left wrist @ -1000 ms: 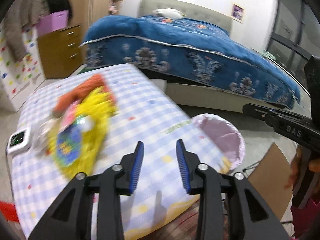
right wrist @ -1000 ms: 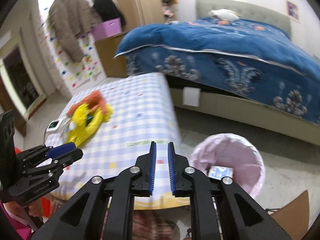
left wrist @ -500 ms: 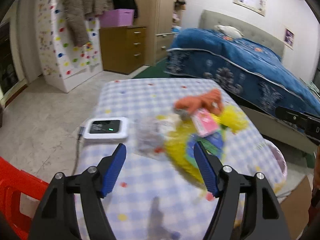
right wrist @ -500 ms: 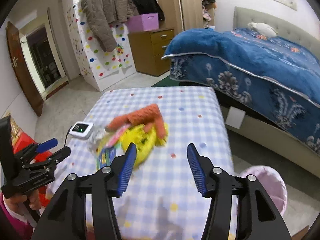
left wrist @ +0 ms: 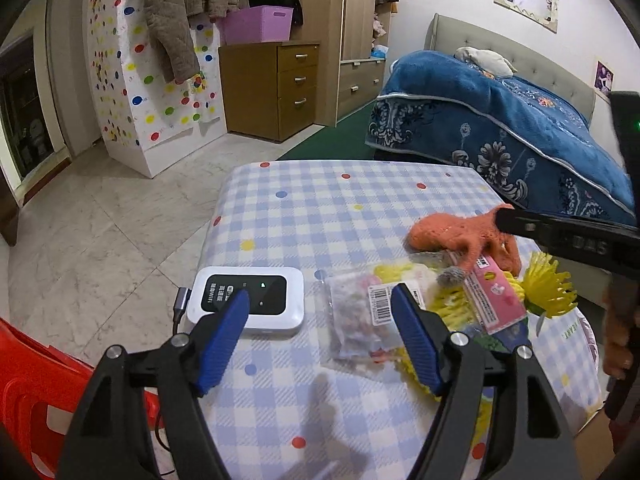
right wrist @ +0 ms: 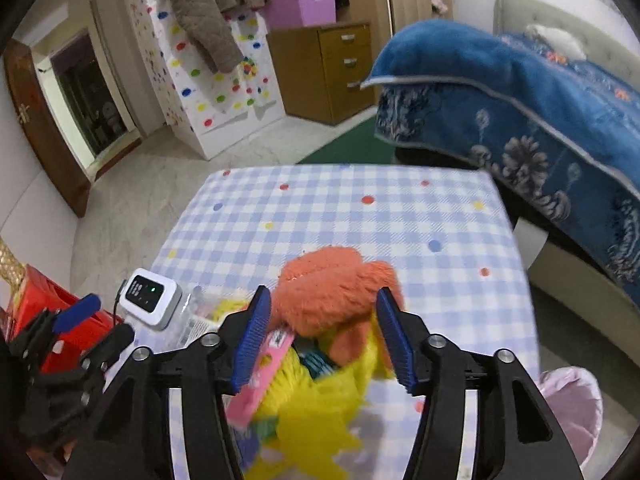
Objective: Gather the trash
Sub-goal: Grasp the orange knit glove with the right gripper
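A pile lies on the checked table (left wrist: 320, 208): a clear plastic packet (left wrist: 356, 316) with a barcode label, a pink wrapper (left wrist: 496, 294), yellow shredded stuff (left wrist: 544, 288) and an orange fuzzy item (left wrist: 460, 236). My left gripper (left wrist: 320, 334) is open, its jaws either side of the clear packet, above it. My right gripper (right wrist: 324, 336) is open, its jaws straddling the orange fuzzy item (right wrist: 332, 300) over the yellow stuff (right wrist: 320, 412) and pink wrapper (right wrist: 260, 376). A pink-lined bin (right wrist: 572, 408) stands by the table's right side.
A white pocket router (left wrist: 248, 300) with a cable lies at the table's left edge, just behind my left finger. A red stool (left wrist: 28, 384) stands at lower left. A blue-covered bed (left wrist: 500, 120) and wooden drawers (left wrist: 276, 84) are beyond.
Both grippers swung from the bin side back over the table and opened wide. The left now hovers at the clear packet, the right has closed in on the orange item.
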